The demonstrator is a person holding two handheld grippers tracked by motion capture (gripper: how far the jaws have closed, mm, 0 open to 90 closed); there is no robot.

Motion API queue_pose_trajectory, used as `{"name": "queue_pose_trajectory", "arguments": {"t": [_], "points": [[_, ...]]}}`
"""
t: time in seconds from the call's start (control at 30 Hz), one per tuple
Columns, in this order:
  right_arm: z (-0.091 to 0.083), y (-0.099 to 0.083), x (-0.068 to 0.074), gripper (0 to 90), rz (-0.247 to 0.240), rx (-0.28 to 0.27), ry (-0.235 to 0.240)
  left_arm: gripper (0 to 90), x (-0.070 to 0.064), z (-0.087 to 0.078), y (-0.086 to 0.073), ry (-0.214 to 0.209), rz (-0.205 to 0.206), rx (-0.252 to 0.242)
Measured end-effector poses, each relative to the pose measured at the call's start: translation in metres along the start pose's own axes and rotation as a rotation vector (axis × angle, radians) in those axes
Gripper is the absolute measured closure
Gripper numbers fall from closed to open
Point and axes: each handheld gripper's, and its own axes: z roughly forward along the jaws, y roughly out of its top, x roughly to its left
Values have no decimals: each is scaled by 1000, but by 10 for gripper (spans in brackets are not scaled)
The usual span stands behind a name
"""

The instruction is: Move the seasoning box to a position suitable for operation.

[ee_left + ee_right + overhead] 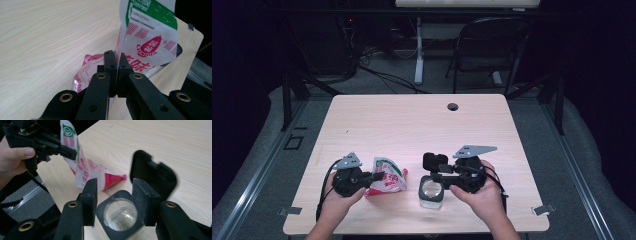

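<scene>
A white, red and green plastic bag (387, 177) hangs partly lifted off the table, one end still on the wood. My left gripper (379, 175) is shut on its edge; in the left gripper view the jaws (116, 62) pinch the bag (150, 37) tightly. A small clear jar with a black rim (431, 192) stands to the right, its black flip lid (434, 161) hinged open. My right gripper (438, 173) hovers open over the jar. In the right gripper view the jar mouth (121, 216) lies between the parted jaws (116, 186), with the lid (152, 173) behind.
The light wooden table (412, 120) has a cable hole (453, 106) near its far edge. A folding chair (489, 45) stands beyond the table. The left gripper (50, 145) and bag (85, 167) show farther off in the right gripper view.
</scene>
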Motion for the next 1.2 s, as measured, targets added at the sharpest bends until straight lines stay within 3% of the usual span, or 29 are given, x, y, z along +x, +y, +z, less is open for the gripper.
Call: {"name": "queue_pose_trajectory", "arguments": {"t": [0.17, 0.53, 0.87, 1.2], "points": [[25, 8, 16, 557, -39, 47, 60, 900, 3, -2, -4, -19, -28, -16], [46, 18, 27, 608, -53, 92, 130, 900, -1, -2, -6, -3, -17, -17], [61, 21, 31, 661, -51, 124, 143, 900, -3, -1, -5, -4, 10, -9], [75, 34, 39, 734, -80, 130, 156, 899, -5, 0, -5, -10, 24, -1]]}}
